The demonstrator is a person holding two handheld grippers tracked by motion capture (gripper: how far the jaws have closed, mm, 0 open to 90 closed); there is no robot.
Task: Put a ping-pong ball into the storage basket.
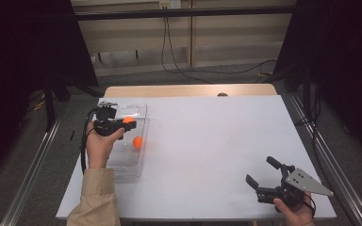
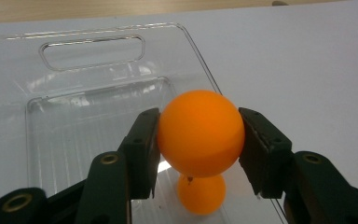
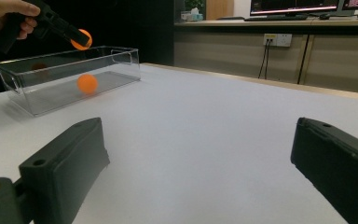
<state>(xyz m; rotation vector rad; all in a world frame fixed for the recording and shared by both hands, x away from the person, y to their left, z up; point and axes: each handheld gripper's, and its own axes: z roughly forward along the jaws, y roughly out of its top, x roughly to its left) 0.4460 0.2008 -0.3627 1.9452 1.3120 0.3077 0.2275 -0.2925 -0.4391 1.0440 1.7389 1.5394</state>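
Left gripper view: left tool [image 2: 198, 140] clamped on orange ball [image 2: 199, 132]; right tool [image 3: 205, 177] apart.

My left gripper [image 1: 128, 123] is up off the table, jaws clamped on sthg round, pads [image 2: 142, 144] pressing both sides. Left hand [image 1: 100, 143] wraps the grip from below, sleeved forearm coming in from the bottom edge. My right gripper [image 1: 260, 174] sits low near the right corner, jaws wide apart w/ nothing between, right hand [image 1: 294, 212] behind it.
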